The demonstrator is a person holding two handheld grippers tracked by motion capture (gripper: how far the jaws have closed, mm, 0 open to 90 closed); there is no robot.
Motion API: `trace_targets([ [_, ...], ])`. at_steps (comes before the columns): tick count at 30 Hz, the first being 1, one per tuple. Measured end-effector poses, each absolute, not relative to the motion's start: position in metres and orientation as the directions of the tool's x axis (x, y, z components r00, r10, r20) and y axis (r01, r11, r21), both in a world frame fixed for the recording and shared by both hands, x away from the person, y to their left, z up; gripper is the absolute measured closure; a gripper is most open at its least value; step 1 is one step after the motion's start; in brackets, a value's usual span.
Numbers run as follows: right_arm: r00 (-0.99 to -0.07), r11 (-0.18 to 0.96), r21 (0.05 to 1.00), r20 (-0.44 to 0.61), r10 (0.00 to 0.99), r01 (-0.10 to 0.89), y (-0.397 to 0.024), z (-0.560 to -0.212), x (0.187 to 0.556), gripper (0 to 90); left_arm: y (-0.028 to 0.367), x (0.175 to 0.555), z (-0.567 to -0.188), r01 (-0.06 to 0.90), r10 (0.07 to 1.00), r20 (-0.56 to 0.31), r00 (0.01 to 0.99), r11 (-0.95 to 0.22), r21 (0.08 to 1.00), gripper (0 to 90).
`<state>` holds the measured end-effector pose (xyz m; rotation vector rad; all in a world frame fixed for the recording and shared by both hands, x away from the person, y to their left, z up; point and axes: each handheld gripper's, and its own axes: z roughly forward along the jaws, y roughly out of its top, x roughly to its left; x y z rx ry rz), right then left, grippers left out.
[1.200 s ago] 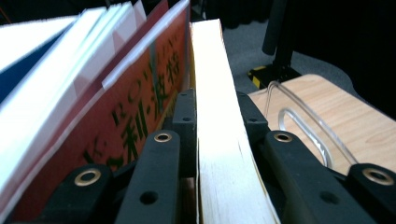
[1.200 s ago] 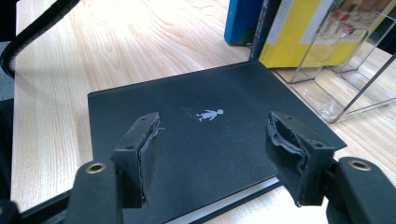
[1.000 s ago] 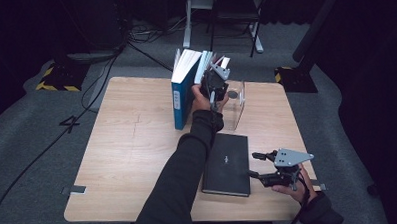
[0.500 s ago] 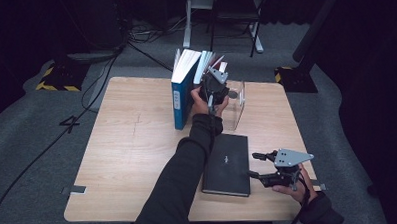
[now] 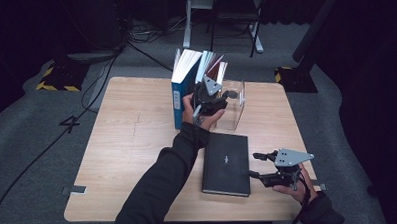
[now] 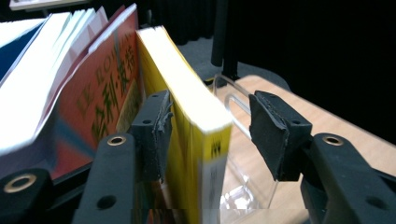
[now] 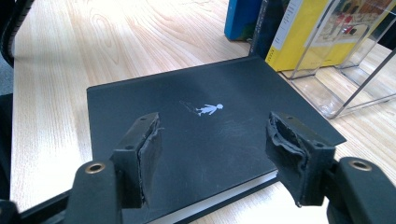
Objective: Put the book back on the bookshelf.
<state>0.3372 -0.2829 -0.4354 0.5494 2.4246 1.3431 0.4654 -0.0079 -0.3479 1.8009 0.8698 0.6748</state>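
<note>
The left gripper (image 6: 208, 128) has just been opening, and its jaws now stand apart around the yellow book (image 6: 201, 140) without pressing it. The book stands in the clear stand (image 5: 235, 104) (so it looks put away). The right gripper (image 7: 212, 154) waits, jaws apart, over the black book (image 7: 205, 135)

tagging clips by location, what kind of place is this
Probably a recording studio or lab, not a home: a lone wooden table on grey carpet, dark curtained walls, cables trailing over the floor and yellow-black striped stand bases nearby.
</note>
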Motion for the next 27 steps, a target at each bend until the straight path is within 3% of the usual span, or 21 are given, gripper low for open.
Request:
trace_targets([
  [5, -0.875, 0.487, 0.854, -0.082, 0.477, 0.186, -0.283, -0.437, 0.338, 36.9, 0.002, 0.455, -0.359, 0.252, 0.771, 0.085, 0.631, -0.308, 0.917, 49.8],
  [7, -0.875, 0.493, 0.85, -0.082, 0.477, 0.189, -0.282, -0.438, 0.338, 36.9, 0.008, 0.452, -0.371, 0.255, 0.744, 0.103, 0.661, -0.352, 0.901, 56.5],
  [10, -0.877, 0.498, 0.847, -0.084, 0.472, 0.187, -0.281, -0.439, 0.338, 37.0, 0.013, 0.454, -0.386, 0.286, 0.741, 0.096, 0.665, -0.371, 0.883, 59.5],
  [18, -0.875, 0.501, 0.844, -0.083, 0.476, 0.192, -0.28, -0.44, 0.338, 36.9, 0.016, 0.467, -0.418, 0.362, 0.758, 0.048, 0.65, -0.365, 0.858, 62.9],
  [22, -0.873, 0.501, 0.843, -0.082, 0.481, 0.196, -0.28, -0.441, 0.339, 36.9, 0.01, 0.471, -0.424, 0.357, 0.764, 0.082, 0.641, -0.39, 0.849, 64.8],
  [27, -0.87, 0.504, 0.841, -0.089, 0.484, 0.194, -0.28, -0.441, 0.338, 37.0, 0.007, 0.476, -0.429, 0.363, 0.77, 0.059, 0.635, -0.365, 0.857, 69.8],
])
